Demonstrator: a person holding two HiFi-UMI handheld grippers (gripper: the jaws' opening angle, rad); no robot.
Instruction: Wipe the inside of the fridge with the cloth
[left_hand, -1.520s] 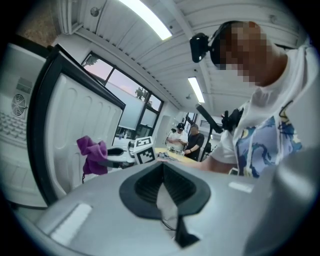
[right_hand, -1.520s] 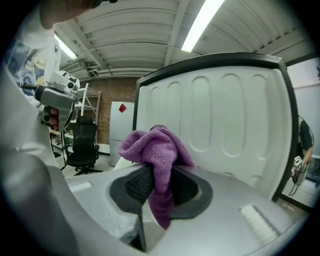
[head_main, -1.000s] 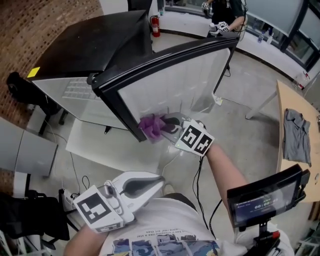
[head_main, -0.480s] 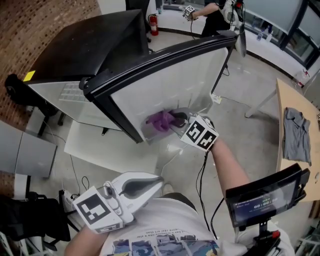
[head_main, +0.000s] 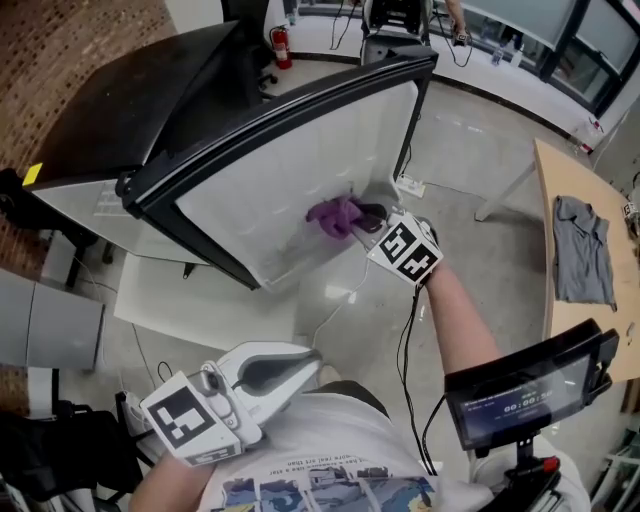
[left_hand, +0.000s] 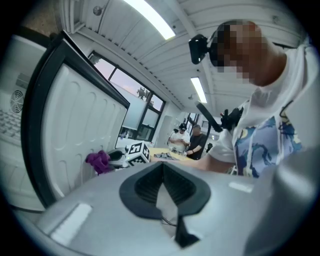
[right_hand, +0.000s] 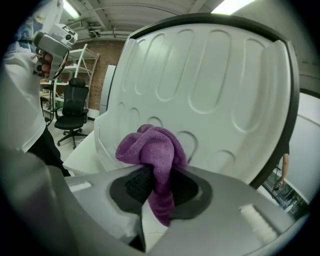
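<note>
A black fridge (head_main: 120, 110) stands with its door (head_main: 300, 170) swung open, white inner liner facing me. My right gripper (head_main: 362, 220) is shut on a purple cloth (head_main: 333, 214) and holds it against the lower part of the door liner (right_hand: 210, 80). In the right gripper view the cloth (right_hand: 156, 152) bunches out of the jaws, close to the moulded white panel. My left gripper (head_main: 305, 362) hangs low by my body, shut and holding nothing; its own view shows the shut left gripper (left_hand: 161, 186) with the cloth (left_hand: 98, 161) far off.
A wooden table (head_main: 590, 250) at the right carries a grey garment (head_main: 582, 248). A screen on a stand (head_main: 520, 385) sits at lower right. A cable (head_main: 405, 340) trails from my right arm. A black office chair (right_hand: 72, 107) stands beyond the fridge. People stand in the background (left_hand: 190, 142).
My right gripper with the cloth has moved up and to the right along the door liner. The left gripper has stayed put.
</note>
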